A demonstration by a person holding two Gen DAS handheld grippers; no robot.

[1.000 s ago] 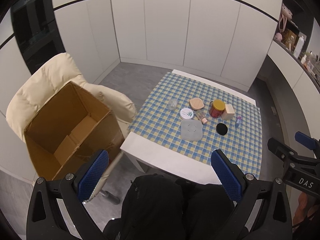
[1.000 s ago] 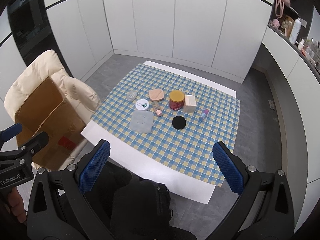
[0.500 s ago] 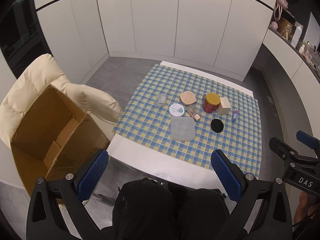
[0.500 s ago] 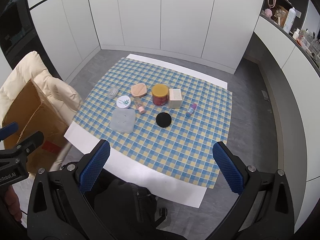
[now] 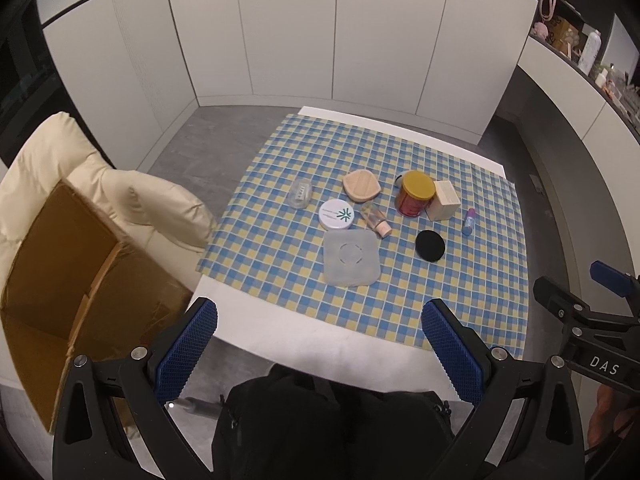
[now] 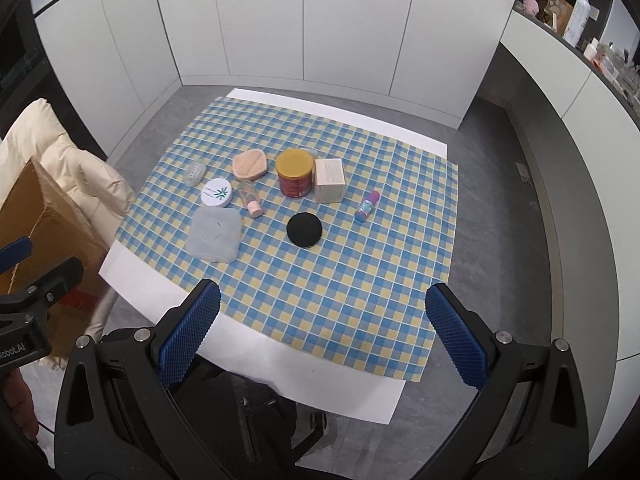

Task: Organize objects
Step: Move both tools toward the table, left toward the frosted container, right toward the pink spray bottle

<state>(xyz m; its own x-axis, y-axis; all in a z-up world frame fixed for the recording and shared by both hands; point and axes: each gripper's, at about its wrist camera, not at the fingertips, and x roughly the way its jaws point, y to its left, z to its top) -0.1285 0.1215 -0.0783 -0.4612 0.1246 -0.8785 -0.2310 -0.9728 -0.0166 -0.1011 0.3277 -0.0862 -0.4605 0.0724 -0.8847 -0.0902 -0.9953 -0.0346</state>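
Observation:
Several small items lie grouped on the checked tablecloth (image 5: 460, 292): a red jar with a yellow lid (image 5: 415, 199), a beige box (image 5: 445, 201), a black round puff (image 5: 430, 245), a translucent square case (image 5: 351, 257), a white round compact (image 5: 336, 214), a pink sponge (image 5: 361, 186), a small pink-capped bottle (image 5: 375, 222), a clear case (image 5: 301, 193) and a purple-capped tube (image 5: 468, 221). My left gripper (image 5: 320, 348) hangs open well short of the table. My right gripper (image 6: 322, 326) is open too, high over the near edge; jar (image 6: 295, 174), puff (image 6: 304, 230).
An open cardboard box (image 5: 60, 292) rests on a cream padded chair (image 5: 132, 200) left of the table. White cabinet walls stand behind. A shelf with bottles (image 6: 576, 16) runs along the right. Black trouser legs (image 5: 332, 428) show below the left gripper.
Both views have swung right and toward the table: the box and chair slid toward the left edge, the tabletop items sit more central. Both grippers stayed open.

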